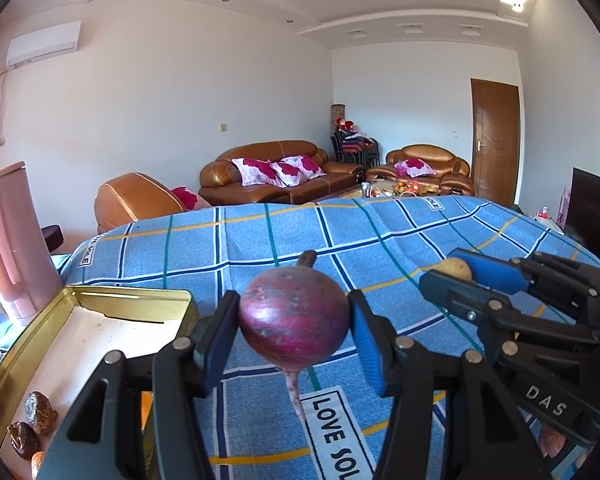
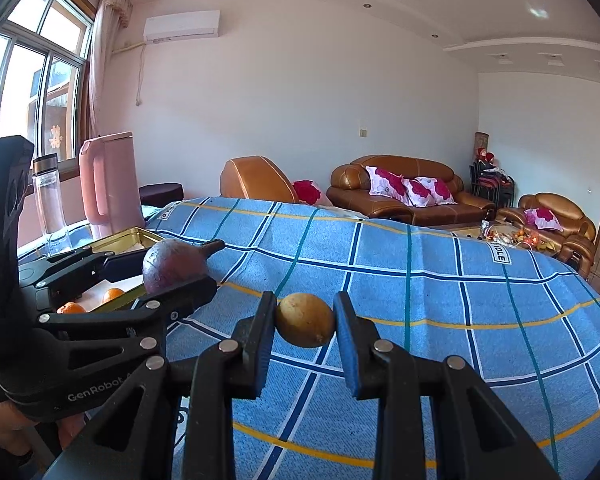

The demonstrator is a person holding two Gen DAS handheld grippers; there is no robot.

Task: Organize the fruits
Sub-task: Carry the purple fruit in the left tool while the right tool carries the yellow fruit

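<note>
Gold metal tray lies left: your left gripper clamps the round purple radish, right gripper the small yellow fruit; place both inside.

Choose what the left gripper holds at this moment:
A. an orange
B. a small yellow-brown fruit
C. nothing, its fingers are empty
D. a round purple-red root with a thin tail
D: in the left wrist view, the left gripper clamps the round purple-red root, its thin tail hanging below; the yellow-brown fruit sits in the right gripper.

Round purple radish held aloft, root tail down, small yellow-brown fruit likewise clamped above the cloth
</note>
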